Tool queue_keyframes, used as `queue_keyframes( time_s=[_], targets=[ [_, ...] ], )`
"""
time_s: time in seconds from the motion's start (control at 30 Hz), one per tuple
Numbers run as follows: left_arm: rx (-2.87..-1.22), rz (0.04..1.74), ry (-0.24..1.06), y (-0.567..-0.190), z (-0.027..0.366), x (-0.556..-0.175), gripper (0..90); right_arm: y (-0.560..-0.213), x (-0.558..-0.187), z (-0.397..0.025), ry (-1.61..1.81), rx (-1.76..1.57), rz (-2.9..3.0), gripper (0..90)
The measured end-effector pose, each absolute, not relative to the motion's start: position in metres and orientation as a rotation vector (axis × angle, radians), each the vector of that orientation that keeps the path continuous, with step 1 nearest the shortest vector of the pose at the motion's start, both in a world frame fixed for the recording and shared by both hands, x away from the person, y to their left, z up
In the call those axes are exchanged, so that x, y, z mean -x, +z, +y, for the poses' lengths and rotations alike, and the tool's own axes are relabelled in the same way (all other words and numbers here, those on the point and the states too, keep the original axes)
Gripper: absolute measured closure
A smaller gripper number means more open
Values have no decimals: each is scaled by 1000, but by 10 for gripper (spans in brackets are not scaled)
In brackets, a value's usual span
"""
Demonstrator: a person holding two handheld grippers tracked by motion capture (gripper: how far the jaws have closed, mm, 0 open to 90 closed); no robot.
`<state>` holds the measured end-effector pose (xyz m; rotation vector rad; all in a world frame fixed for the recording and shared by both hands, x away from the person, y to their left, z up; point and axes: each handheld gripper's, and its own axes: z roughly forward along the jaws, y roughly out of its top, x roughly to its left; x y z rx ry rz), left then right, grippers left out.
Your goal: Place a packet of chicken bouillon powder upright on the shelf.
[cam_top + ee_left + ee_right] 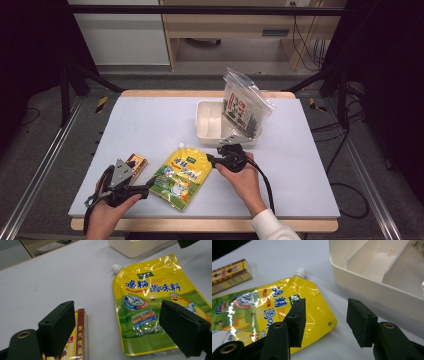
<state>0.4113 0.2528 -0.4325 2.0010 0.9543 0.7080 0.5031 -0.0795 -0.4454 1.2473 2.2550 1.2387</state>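
Observation:
A yellow spouted seasoning pouch (181, 175) (150, 300) (262, 307) lies flat on the mat at front centre, white cap pointing away. My left gripper (148, 187) (117, 327) is open at the pouch's near left corner, its jaws wide apart and holding nothing. A small red and yellow box (137, 162) (80, 337) (229, 273) lies by its left jaw. At the pouch's upper right corner my right gripper (211, 159) (325, 320) is open, one jaw over the pouch and the other over bare mat.
A white divided tray (207, 131) (372, 287) (135, 248) stands behind the right gripper. Leaning in its right side is a clear bag of dark contents (246, 106). The grey mat (150, 120) covers the tabletop.

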Motion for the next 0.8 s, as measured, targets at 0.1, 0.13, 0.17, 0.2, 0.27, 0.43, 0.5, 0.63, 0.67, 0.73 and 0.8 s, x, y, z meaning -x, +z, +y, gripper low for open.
queue_keyframes(
  time_s=[0.1,0.13,0.17,0.2,0.27,0.43,0.5,0.63,0.67,0.73,0.8],
  targets=[
    [-2007,954,715,-433,252,-412,134,-452,-508,-78,1220,-1278,2279,502],
    [-2008,953,717,-433,252,-412,134,-454,-509,-77,1208,-1291,2290,502],
    [-2007,953,719,-433,252,-412,134,-455,-510,-76,1203,-1285,2300,503],
    [-2007,953,718,-433,252,-412,134,-457,-511,-75,1195,-1286,2310,503],
    [-2006,955,717,-433,252,-412,134,-459,-512,-73,1183,-1291,2328,503],
    [-1999,958,716,-433,253,-412,134,-464,-515,-70,1169,-1305,2353,503],
    [-2001,955,718,-432,253,-412,134,-466,-517,-68,1165,-1303,2361,501],
    [-2000,957,713,-433,252,-413,134,-469,-519,-67,1154,-1321,2378,499],
    [-2006,954,712,-433,252,-413,134,-470,-519,-67,1154,-1314,2384,499],
    [-2002,957,713,-433,252,-413,134,-471,-519,-67,1155,-1323,2393,501],
    [-1997,962,713,-433,253,-413,134,-471,-518,-66,1153,-1334,2404,504]
  ],
)
